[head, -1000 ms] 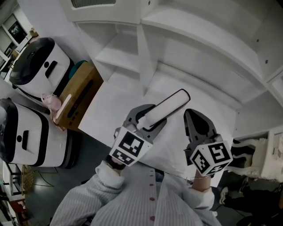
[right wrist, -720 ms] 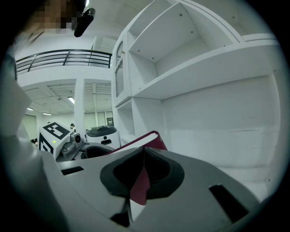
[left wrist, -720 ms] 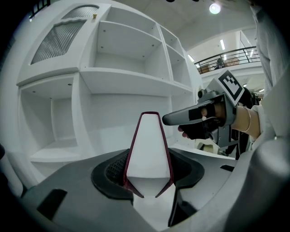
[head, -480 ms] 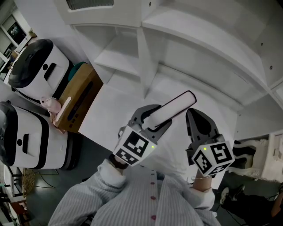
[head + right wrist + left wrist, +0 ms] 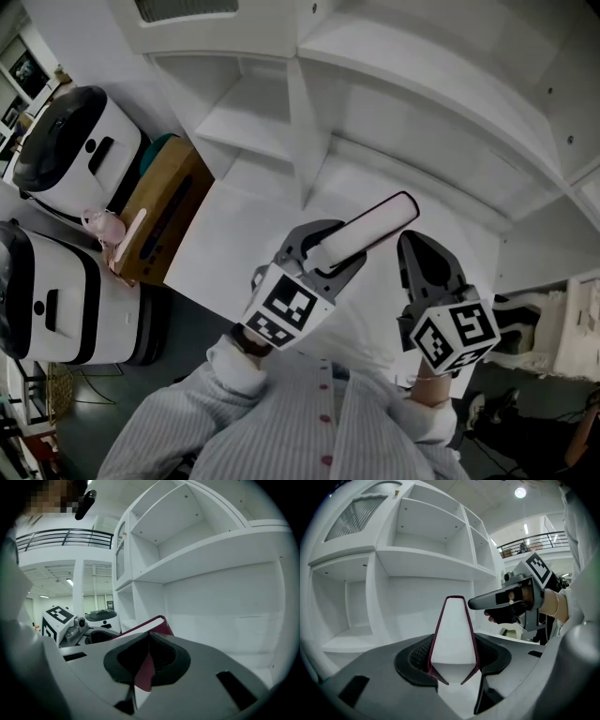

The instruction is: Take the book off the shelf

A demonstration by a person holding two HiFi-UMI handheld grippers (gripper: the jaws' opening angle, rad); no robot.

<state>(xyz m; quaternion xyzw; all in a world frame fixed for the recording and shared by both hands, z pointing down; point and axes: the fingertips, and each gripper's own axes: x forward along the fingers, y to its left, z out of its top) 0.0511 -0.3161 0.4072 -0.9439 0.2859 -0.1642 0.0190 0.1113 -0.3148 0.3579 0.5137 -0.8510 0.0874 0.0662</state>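
Two claws were held out before a white shelf point(image 5: 403, 66), one in each of the person's hands. The left claw point(image 5: 323, 255) had its jaws clamped on a book point(image 5: 370, 223), one pad against each dark red cover, so the jaws stood as far apart as the book was thick. The book sat in the grip with its white page edge facing up. It ran straight ahead from the jaws, tilted a little upward, with its far end pointing at the shelf's lower bay. It hung in the air ahead of that claw, apart from the shelf boards as far as the views showed.

The right claw point(image 5: 424, 261) was just to the right of the left one, at about the same height and pointing the same way. It was beside the book and not touching it. Its jaws were drawn together to a thin slit with nothing gripped, and a strip of the red cover showed through the slit, beyond the jaws.

Each claw carried a marker cube point(image 5: 286, 309) behind its jaws, close to the person's wrist. Behind both claws was the person's striped shirt point(image 5: 309, 422). Well off to the left of the left claw stood a brown box point(image 5: 164, 211). Farther left were two white machines point(image 5: 70, 141) with dark tops, one nearer the person than the other.
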